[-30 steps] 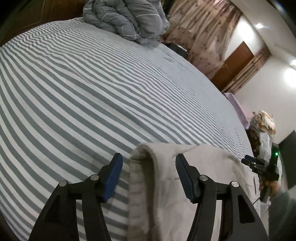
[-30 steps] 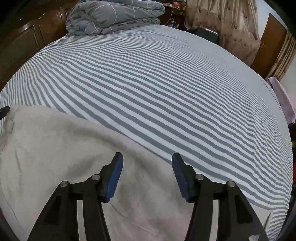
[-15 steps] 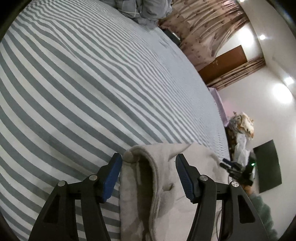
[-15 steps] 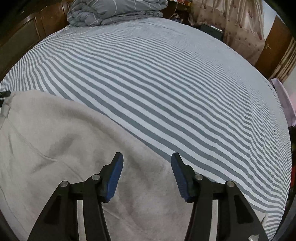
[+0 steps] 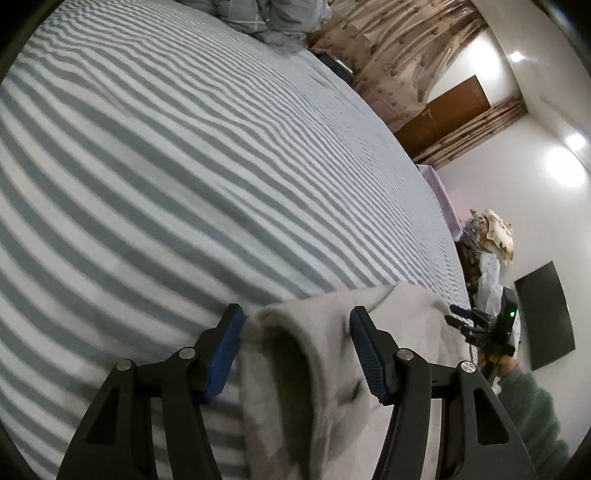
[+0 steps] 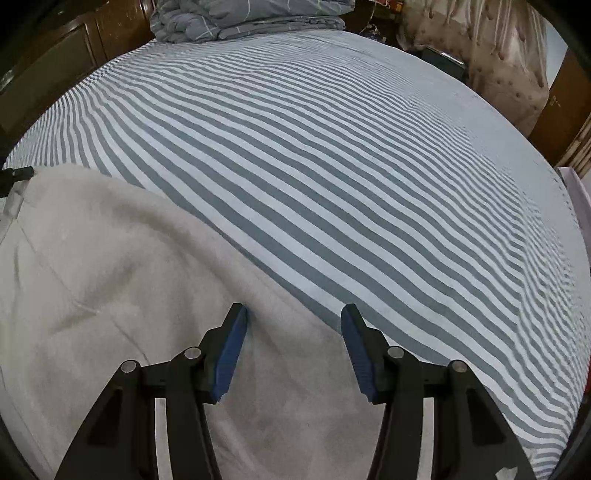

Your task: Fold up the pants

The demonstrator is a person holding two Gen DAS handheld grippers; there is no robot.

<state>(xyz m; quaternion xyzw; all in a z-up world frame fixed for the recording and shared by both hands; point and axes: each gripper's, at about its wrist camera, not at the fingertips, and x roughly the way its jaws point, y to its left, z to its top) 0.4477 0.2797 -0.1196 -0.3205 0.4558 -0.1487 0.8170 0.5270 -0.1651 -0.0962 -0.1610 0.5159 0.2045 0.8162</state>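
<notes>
Pants (image 6: 122, 295), pale beige fleece, lie spread on the near part of a bed (image 6: 332, 155) covered in a grey-and-white striped sheet. Right wrist view: cloth fills the lower left, its far edge running diagonally from the left rim down toward the fingers; soft creases across it.

Right gripper (image 6: 293, 345): jaws spread wide, nothing between the blue pads (image 6: 229, 358). Left pad sits over the pants, right pad over the edge where cloth meets sheet. Whether the pads touch the fabric cannot be told.

Left wrist view: a rolled or doubled edge of the pants (image 5: 295, 354) sits between the fingers of the left gripper (image 5: 295, 347), forming a dark hollow loop. Jaws wide apart; left pad (image 5: 225, 354) just beside the fold, right pad close to the cloth, no pinch visible. Image somewhat blurred.

The right gripper (image 5: 476, 325) also shows at the far end of the pants in this view, with a green light on its body and a green-sleeved arm (image 5: 532, 413) behind it.

Surroundings: folded grey quilt (image 6: 251, 18) at the head of the bed, wooden headboard (image 6: 55, 66), patterned curtains (image 5: 399, 48), brown door (image 5: 447, 107), dark wall panel (image 5: 543, 314).
</notes>
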